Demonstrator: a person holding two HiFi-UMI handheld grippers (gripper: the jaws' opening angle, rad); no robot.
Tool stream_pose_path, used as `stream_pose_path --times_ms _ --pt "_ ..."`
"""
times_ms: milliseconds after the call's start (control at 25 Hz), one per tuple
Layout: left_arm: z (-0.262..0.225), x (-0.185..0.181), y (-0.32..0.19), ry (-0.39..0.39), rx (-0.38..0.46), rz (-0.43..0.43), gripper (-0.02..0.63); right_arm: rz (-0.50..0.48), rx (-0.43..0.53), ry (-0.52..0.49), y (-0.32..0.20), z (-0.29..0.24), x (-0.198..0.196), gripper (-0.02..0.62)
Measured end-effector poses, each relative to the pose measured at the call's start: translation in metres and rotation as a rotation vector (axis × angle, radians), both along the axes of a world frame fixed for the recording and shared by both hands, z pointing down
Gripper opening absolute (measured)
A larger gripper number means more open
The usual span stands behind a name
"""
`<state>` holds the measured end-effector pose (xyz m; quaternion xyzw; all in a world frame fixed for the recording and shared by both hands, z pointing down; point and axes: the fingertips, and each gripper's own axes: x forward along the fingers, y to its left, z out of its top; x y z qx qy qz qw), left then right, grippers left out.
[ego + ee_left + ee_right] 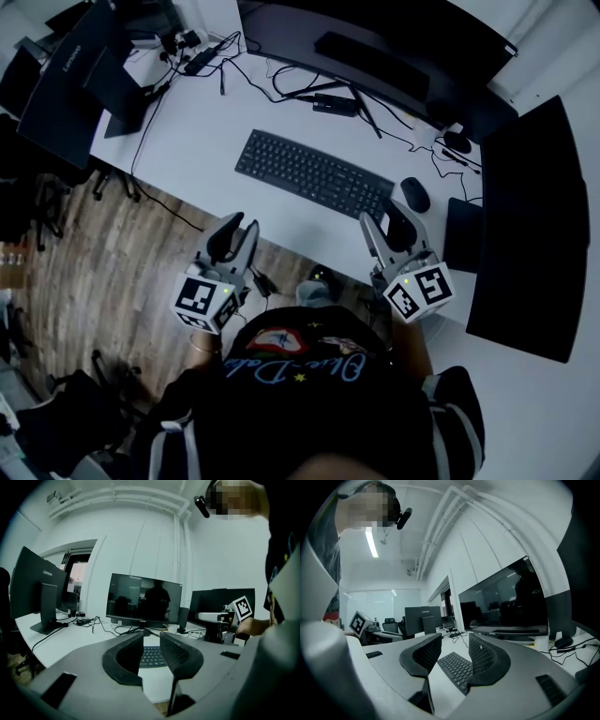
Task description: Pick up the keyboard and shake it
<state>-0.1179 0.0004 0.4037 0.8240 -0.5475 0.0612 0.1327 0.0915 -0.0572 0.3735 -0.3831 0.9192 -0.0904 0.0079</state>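
keyboard (314, 175) ahead of the fingers (223, 240)

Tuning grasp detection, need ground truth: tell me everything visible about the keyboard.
The keyboard is a long, slim, black board with low keys, plastic by its look. It lies flat on the white desk, set at an angle near the person's edge, with the mouse just off its right end. No cable of its own can be made out. Nothing holds it: the left gripper and right gripper are short of it, jaws apart and empty.
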Motion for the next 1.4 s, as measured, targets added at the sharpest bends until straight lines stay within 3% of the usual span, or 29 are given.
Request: stream_pose_path --times_ms 240,440,560,1080,1400 --pt "0.011 0.008 -0.028 -0.007 -0.031 -0.005 0.087 0.056 -0.069 0.025 -0.033 0.025 0.035 0.158" --pt "0.02 0.012 -0.048 -0.034 -0.044 -0.015 0.087 0.12 -0.175 0.065 -0.057 0.065 0.072 0.172" --pt "0.027 0.015 -0.06 -0.043 -0.052 -0.035 0.087 0.111 -0.26 0.085 -0.066 0.099 0.086 0.19" --pt "0.051 -0.022 -0.07 -0.062 -0.125 -0.14 0.094 0.156 -0.55 0.084 -0.103 0.203 0.098 0.215" --pt "0.056 -0.039 -0.104 -0.057 -0.167 -0.104 0.098 0.228 -0.654 0.118 -0.112 0.229 0.098 0.222"
